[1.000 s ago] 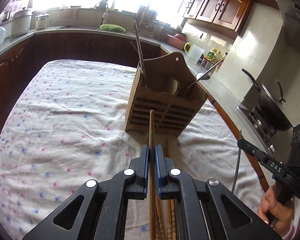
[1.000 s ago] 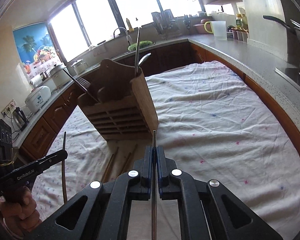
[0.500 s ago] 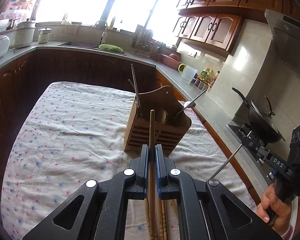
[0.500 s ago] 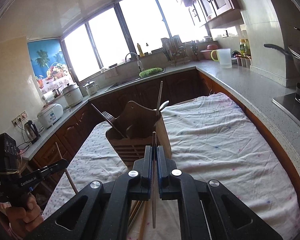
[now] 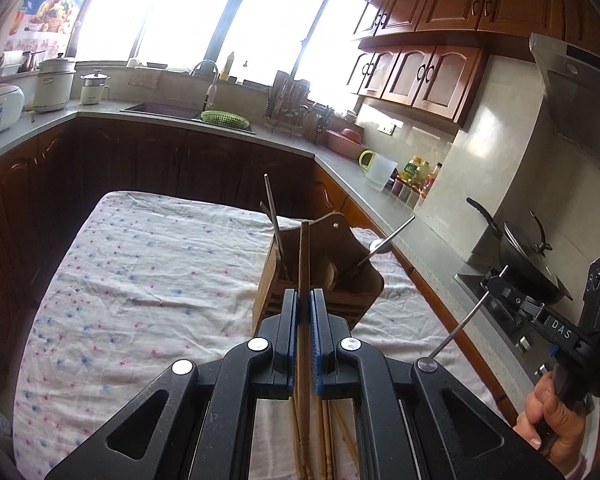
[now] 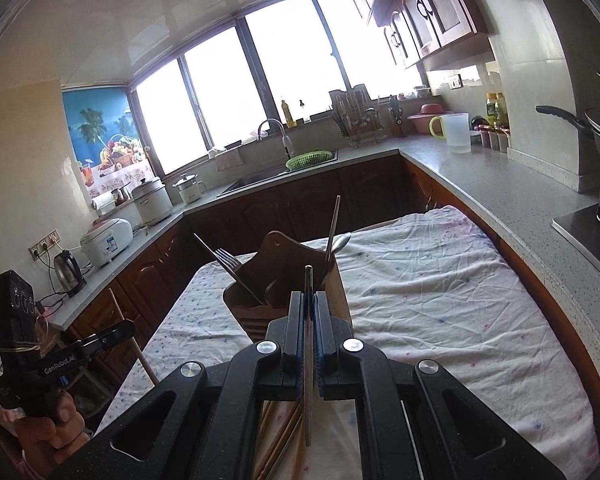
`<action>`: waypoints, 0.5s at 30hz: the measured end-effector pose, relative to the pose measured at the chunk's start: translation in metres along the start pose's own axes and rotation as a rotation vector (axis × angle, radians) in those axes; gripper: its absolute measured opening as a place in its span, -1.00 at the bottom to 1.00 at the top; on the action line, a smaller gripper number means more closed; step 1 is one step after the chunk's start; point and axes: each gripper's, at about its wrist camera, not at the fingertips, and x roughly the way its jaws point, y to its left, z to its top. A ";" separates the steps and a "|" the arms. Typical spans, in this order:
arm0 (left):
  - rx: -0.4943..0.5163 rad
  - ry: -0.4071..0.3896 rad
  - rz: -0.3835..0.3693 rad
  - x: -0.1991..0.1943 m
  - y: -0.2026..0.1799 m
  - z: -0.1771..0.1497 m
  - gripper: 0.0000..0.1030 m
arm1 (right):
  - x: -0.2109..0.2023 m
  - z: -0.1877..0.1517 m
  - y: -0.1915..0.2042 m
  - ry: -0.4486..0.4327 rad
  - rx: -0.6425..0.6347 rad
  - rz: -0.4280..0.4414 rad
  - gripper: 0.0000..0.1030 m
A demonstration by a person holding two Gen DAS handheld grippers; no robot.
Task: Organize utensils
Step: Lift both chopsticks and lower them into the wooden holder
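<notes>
We hold a wooden chopstick [image 5: 304, 256] in the left gripper [image 5: 304, 320], a metal chopstick [image 6: 308, 380] in the right gripper [image 6: 309, 320], fingers clamped; wooden holder [image 5: 320, 276] partly filled; spare chopsticks [image 6: 278, 436] remain on the surface.

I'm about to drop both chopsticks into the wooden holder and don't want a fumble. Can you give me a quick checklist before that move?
1. Left gripper shut on wooden chopstick: ok.
2. Right gripper shut on metal chopstick: ok.
3. Wooden holder upright on the cloth-covered table: ok.
4. Free room in the holder's compartments, beside the fork and spoon already in: cannot tell.
5. Chopstick tips above the holder's rim: cannot tell.
6. Loose chopsticks left on the cloth, more to collect: not ok.
</notes>
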 end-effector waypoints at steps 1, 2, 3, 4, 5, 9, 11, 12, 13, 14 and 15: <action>0.005 -0.012 0.003 0.000 -0.001 0.004 -0.92 | 0.000 0.005 0.001 -0.010 -0.004 0.002 -0.92; 0.011 -0.026 0.005 0.000 -0.003 0.008 -0.92 | 0.000 0.010 0.003 -0.022 -0.008 0.001 -0.92; 0.016 -0.041 0.005 0.000 -0.004 0.013 -0.92 | 0.000 0.014 0.004 -0.035 -0.011 0.002 -0.92; 0.020 -0.057 0.005 0.000 -0.006 0.019 -0.92 | 0.001 0.021 0.004 -0.050 -0.013 0.002 -0.92; 0.025 -0.076 0.006 0.000 -0.008 0.023 -0.92 | 0.002 0.028 0.005 -0.066 -0.013 0.003 -0.92; 0.034 -0.159 0.017 0.005 -0.012 0.047 -0.92 | 0.007 0.057 0.008 -0.131 -0.009 0.007 -0.92; 0.027 -0.187 0.023 0.010 -0.012 0.057 -0.92 | 0.011 0.070 0.009 -0.157 -0.003 0.008 -0.92; 0.022 -0.203 0.021 0.013 -0.012 0.063 -0.92 | 0.014 0.076 0.008 -0.169 0.001 0.008 -0.92; 0.019 -0.221 0.022 0.017 -0.013 0.067 -0.92 | 0.017 0.081 0.008 -0.182 0.004 0.005 -0.92; 0.018 -0.237 0.028 0.021 -0.014 0.071 -0.92 | 0.021 0.085 0.007 -0.194 0.006 -0.001 -0.92; 0.017 -0.252 0.034 0.026 -0.014 0.074 -0.92 | 0.025 0.089 0.006 -0.202 0.009 -0.005 -0.92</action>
